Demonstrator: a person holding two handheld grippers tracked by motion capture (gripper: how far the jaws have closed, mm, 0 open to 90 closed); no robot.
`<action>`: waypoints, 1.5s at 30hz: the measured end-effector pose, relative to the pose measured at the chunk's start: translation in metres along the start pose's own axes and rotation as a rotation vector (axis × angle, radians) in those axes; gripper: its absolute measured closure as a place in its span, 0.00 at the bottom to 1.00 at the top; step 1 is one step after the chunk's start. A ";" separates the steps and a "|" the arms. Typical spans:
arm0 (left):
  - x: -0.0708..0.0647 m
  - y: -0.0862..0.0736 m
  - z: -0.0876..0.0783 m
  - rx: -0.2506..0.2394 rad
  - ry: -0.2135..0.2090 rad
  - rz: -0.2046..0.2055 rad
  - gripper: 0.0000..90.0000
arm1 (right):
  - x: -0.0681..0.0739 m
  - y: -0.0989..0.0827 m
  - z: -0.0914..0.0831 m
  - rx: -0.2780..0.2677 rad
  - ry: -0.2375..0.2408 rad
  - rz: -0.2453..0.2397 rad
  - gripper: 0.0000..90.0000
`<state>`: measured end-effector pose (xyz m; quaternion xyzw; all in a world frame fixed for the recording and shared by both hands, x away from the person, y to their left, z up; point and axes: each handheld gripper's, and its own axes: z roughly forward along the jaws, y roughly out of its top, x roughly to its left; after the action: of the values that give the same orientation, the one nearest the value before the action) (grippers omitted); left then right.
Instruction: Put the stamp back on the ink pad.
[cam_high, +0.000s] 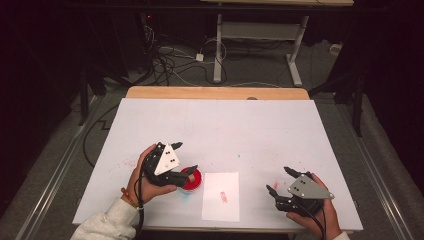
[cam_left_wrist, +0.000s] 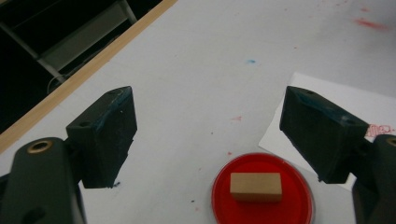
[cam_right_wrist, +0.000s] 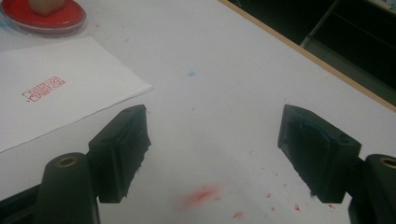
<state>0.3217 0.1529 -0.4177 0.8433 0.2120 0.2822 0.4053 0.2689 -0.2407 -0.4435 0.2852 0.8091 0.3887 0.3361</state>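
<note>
A round red ink pad dish sits on the white table near the front left, with a small wooden stamp block lying flat in it. My left gripper hovers just over and behind the dish, jaws wide open with nothing between them. To the right of the dish lies a white paper sheet bearing a red stamp imprint. My right gripper rests near the front right edge, open and empty, pointing toward the paper. The dish appears at the top left of the right gripper view.
The white table top has a wooden strip along its far edge. Red ink smudges and a small blue spot mark the surface. Beyond the table stand a desk frame and floor cables.
</note>
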 end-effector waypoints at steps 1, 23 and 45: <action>0.000 -0.001 -0.002 0.005 0.014 0.003 0.21 | 0.000 0.000 0.000 0.000 0.000 0.001 0.27; 0.010 -0.041 -0.029 0.044 0.097 -0.073 0.21 | -0.002 -0.001 -0.001 -0.006 -0.008 0.008 0.27; 0.010 -0.091 -0.053 0.089 0.158 -0.135 0.21 | -0.008 -0.002 -0.004 -0.017 -0.041 0.037 0.26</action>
<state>0.2832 0.2419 -0.4606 0.8196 0.3117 0.3101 0.3674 0.2704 -0.2491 -0.4410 0.3052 0.7933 0.3956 0.3479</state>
